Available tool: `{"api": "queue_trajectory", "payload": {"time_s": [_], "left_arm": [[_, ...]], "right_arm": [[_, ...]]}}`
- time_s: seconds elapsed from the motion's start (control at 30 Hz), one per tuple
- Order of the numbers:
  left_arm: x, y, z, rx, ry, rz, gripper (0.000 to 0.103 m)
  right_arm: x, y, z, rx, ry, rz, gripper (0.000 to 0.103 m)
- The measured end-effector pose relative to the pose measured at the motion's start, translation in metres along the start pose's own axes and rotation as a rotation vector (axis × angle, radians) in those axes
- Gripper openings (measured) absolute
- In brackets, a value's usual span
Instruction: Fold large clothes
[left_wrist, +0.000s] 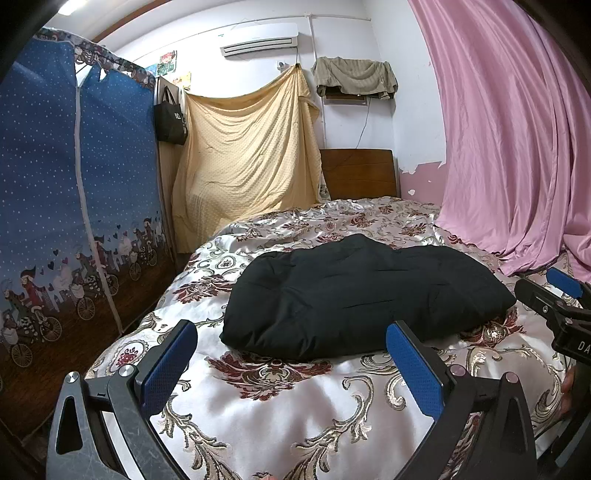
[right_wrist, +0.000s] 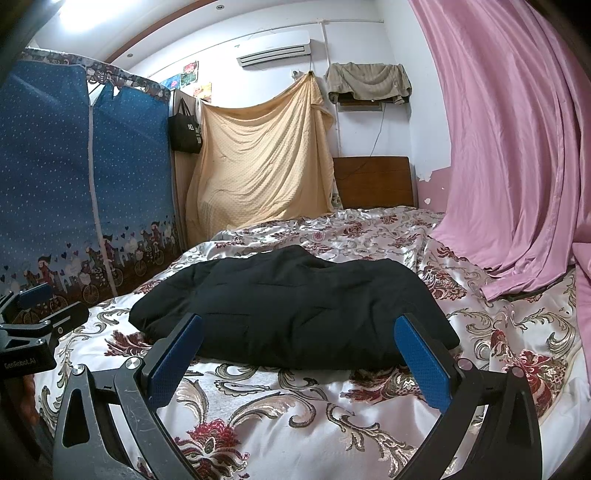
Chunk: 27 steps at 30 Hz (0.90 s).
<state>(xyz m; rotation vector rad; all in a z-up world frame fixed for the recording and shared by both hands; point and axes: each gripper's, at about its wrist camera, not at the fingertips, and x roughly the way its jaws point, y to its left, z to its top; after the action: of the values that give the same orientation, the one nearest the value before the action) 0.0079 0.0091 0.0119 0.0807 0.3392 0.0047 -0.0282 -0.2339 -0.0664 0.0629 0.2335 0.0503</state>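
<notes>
Two hand-held grippers are out: the left hand-held gripper (left_wrist: 291, 363), jaws spread wide, and the right hand-held gripper (right_wrist: 297, 356), just as wide. Ahead of both lies one black padded garment (left_wrist: 354, 299), folded into a bundle on the one bed (left_wrist: 280, 413). Beyond it stands one wooden headboard (left_wrist: 358, 171). One pink curtain (left_wrist: 517, 140) hangs to their right, one blue wardrobe (left_wrist: 74, 192) to their left, with one black bag (left_wrist: 170, 120) and one yellow blanket (left_wrist: 243, 155) beside it. One air conditioner (left_wrist: 258, 40) sits high ahead.

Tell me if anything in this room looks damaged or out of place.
Yes. The pink paint on the wall beside the wooden headboard is peeling in ragged patches. The blue wardrobe cover gapes at the top of its zipper. The black garment lies folded on the bedspread.
</notes>
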Motion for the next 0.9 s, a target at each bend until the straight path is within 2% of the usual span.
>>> {"api": "queue_trajectory", "payload": {"time_s": [0.9], "left_arm": [[-0.0006,-0.0002,-0.0009,0.001,-0.001,0.002,0.103]], "right_arm": [[-0.0004,0.0013,-0.0007,-0.002,-0.001,-0.001,0.102]]}}
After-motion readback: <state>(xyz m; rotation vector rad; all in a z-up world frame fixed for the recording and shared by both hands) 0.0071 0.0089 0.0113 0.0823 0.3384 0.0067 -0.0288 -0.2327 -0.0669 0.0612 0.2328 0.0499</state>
